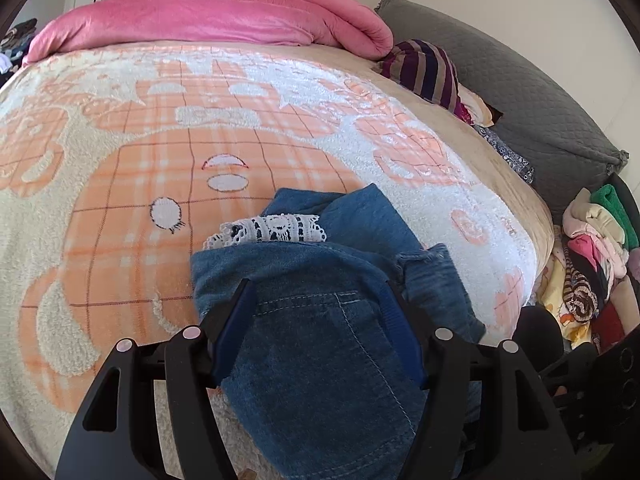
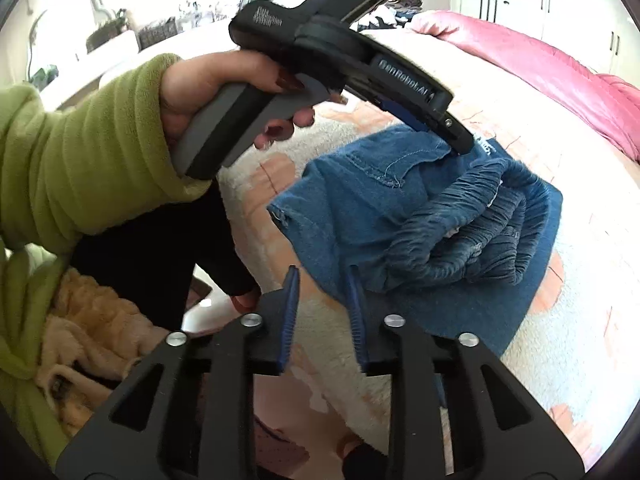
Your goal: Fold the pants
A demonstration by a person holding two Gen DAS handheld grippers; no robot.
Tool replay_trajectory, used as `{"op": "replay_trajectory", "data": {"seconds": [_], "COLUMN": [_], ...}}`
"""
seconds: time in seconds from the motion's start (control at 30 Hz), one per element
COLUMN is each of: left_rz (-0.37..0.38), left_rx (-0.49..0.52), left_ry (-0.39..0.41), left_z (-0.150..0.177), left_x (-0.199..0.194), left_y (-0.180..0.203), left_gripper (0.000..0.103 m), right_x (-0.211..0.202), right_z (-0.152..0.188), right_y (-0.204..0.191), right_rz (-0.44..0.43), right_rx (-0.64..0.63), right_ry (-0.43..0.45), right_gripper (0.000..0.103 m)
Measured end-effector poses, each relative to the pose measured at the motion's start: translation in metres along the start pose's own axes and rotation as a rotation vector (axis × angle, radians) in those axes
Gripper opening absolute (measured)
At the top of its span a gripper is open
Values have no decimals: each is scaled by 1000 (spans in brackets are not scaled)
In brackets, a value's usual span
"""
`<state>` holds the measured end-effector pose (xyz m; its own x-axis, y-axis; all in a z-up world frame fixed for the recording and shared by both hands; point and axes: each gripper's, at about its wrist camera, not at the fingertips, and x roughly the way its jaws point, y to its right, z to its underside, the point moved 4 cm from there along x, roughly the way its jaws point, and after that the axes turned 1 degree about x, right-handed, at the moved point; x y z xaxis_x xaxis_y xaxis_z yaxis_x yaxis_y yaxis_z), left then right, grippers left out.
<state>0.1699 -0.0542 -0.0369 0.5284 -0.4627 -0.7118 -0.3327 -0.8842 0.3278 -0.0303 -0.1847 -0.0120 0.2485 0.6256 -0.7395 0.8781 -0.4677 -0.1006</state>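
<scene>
Currently: blue denim pants with white lace trim (image 1: 320, 320), bunched, lying at near edge of orange-and-white plaid fleece blanket (image 1: 120, 200). Left gripper (image 1: 320, 300) spread wide, straddling denim for regrasp. Right gripper (image 2: 322, 280) narrower, gripping nothing, beside hem.

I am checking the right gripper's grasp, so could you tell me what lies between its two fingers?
Nothing: in the right wrist view the right gripper gapes open beside the denim pants, with only the bed blanket showing behind the gap.
</scene>
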Motion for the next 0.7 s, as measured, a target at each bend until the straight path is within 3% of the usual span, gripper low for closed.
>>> {"op": "replay_trajectory", "data": {"seconds": [0.07,0.17,0.23,0.27,0.37,0.43,0.7], "left_rz": [-2,-16,-19,-18,-40,-69,-110], "left_rx": [0,7,9,7,19,29,-22], "left_ry": [11,31,49,58,80,92,71], "left_z": [-1,-1,-1,-1,0,2,23], "left_x": [-6,-14,-22,-26,-37,-42,-40], "left_y": [1,3,4,5,6,6,-11], "left_gripper": [64,68,70,70,70,84,85], "right_x": [-8,-25,-37,-42,-53,-55,-39], "right_z": [-2,-9,-12,-15,-19,-17,-4], "right_y": [-2,2,9,17,47,63,130], "right_rz": [3,33,75,98,124,165,229], "right_rx": [11,36,79,117,240,300,527], "right_ry": [30,77,123,153,200,205,146], "right_gripper": [36,54,80,83,87,89,88]}}
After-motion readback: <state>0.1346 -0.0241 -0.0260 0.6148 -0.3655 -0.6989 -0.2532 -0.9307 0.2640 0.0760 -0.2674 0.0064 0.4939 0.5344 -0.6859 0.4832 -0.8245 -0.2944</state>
